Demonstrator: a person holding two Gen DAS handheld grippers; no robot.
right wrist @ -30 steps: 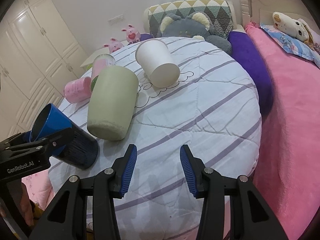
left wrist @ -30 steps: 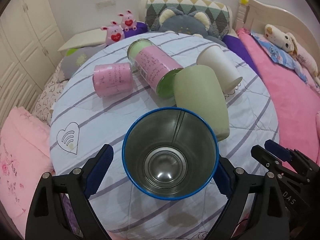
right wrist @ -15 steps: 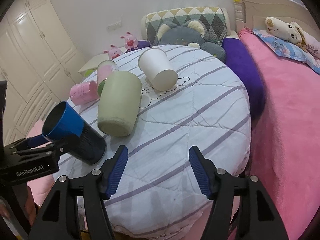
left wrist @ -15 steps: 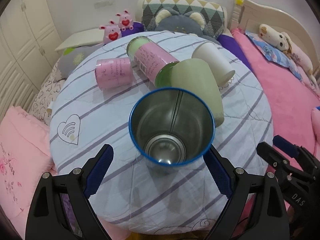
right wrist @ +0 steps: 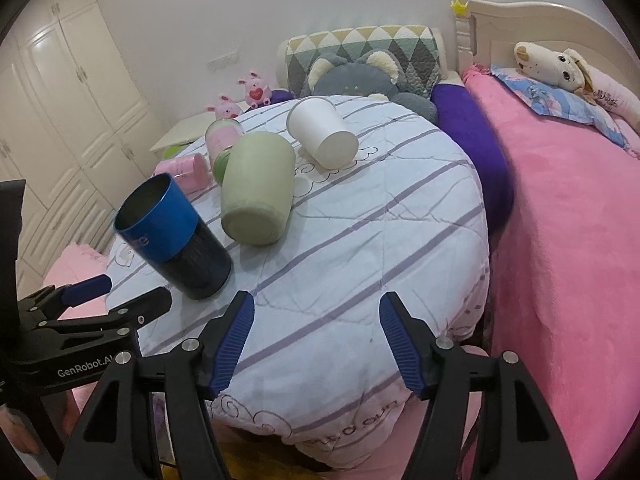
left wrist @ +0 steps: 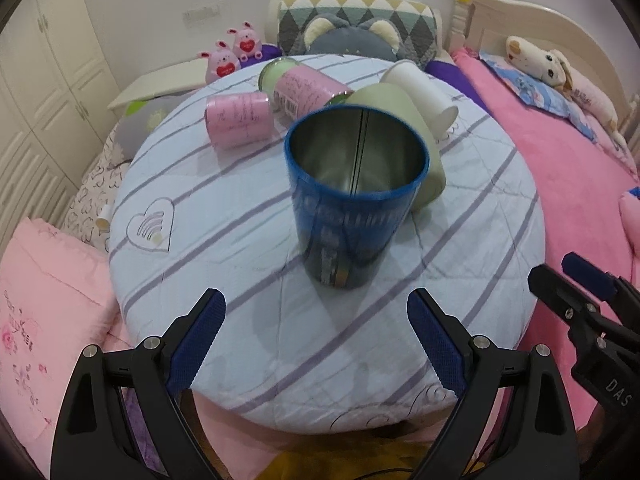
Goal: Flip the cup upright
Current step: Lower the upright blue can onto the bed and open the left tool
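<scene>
A blue metal cup [left wrist: 352, 196] stands upright, mouth up, on the round striped table [left wrist: 224, 216]; it also shows in the right wrist view [right wrist: 172, 236]. My left gripper [left wrist: 316, 336] is open and empty, drawn back from the cup near the table's front edge. My right gripper [right wrist: 316, 336] is open and empty over the front edge. A pale green cup [right wrist: 258, 192], a white cup [right wrist: 322, 132] and two pink-labelled cups [left wrist: 238, 118] [left wrist: 304, 88] lie on their sides behind the blue cup.
A bed with a pink blanket [right wrist: 568, 216] runs along the right. A purple cushion [right wrist: 472, 136], a grey plush [right wrist: 360, 80] and small pink toys [left wrist: 236, 50] sit behind the table. White wardrobes [right wrist: 60, 92] stand at left.
The left gripper let go of the blue cup and pulled back; the cup now stands upright on the table. The right gripper opened wider and drew back a little.
</scene>
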